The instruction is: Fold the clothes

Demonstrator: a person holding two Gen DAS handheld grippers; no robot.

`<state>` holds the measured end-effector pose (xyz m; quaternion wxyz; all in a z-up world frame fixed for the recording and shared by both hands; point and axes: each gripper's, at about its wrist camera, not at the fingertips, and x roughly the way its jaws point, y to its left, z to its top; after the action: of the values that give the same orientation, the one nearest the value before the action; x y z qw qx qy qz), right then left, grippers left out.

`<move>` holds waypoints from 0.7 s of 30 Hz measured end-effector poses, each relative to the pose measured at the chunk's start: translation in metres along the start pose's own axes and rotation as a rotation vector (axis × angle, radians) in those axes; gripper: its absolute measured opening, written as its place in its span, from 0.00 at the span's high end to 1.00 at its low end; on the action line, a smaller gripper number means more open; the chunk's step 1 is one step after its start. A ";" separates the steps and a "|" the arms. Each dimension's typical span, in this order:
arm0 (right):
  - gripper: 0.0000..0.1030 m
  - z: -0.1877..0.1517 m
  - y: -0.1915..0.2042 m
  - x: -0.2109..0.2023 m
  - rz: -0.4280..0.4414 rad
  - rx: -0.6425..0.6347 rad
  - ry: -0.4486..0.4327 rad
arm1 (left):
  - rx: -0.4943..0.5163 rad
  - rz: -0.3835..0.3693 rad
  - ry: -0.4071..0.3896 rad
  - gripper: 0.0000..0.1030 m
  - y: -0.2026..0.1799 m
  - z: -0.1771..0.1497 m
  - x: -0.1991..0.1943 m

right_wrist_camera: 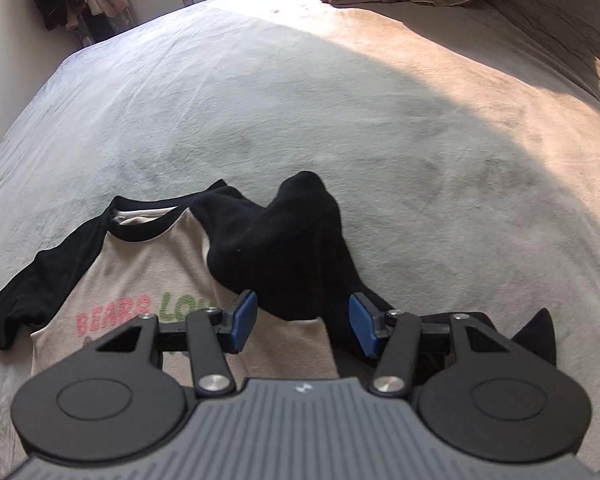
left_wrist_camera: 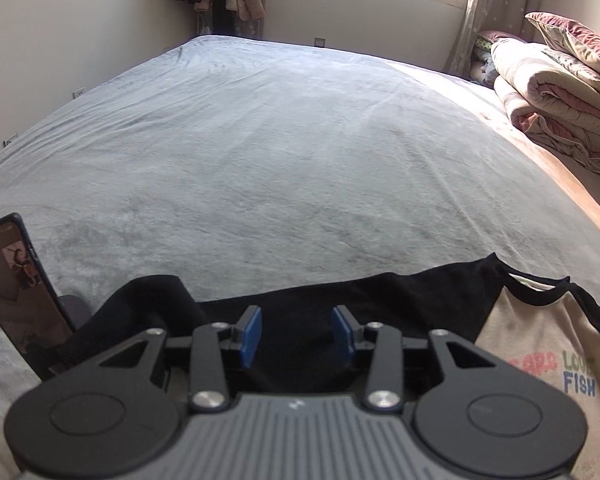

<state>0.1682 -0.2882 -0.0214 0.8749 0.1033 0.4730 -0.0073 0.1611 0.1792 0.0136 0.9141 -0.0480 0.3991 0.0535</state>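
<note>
On grey bed (left_wrist_camera: pixel 260 140), tee (right_wrist_camera: pixel 140 272) flat, quilt (left_wrist_camera: pixel 560 100) rt, both tools apart.

A: How much room is there beyond the shirt (right_wrist_camera: pixel 148 256)?

B: The grey bedspread (left_wrist_camera: pixel 260 140) lies bare all the way from the shirt's collar to the far wall.

A: And at the sides of the shirt?

B: In the left wrist view a phone (left_wrist_camera: pixel 16 288) stands upright just beside its black sleeve (left_wrist_camera: pixel 148 308). Well apart from the shirt, at the far right corner, a folded quilt (left_wrist_camera: pixel 556 96) is piled up.
</note>
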 end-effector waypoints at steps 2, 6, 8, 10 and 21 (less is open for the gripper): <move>0.46 0.000 -0.017 -0.002 -0.019 0.013 -0.003 | 0.022 -0.048 0.015 0.59 -0.020 -0.001 0.004; 0.46 0.001 -0.043 0.001 -0.046 0.035 0.003 | 0.054 -0.129 0.055 0.59 -0.056 -0.003 0.012; 0.46 0.001 -0.052 0.007 -0.040 0.044 0.009 | 0.062 -0.168 0.077 0.59 -0.074 -0.003 0.017; 0.46 0.001 -0.058 0.012 -0.026 0.051 0.014 | 0.066 -0.213 0.105 0.59 -0.096 -0.003 0.025; 0.77 -0.013 -0.065 0.032 0.134 0.032 0.089 | 0.117 -0.340 0.195 0.59 -0.187 -0.002 0.058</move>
<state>0.1679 -0.3468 -0.0660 0.8499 0.1487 0.5032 0.0483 0.2240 -0.0025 -0.0222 0.8682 -0.0666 0.4743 -0.1298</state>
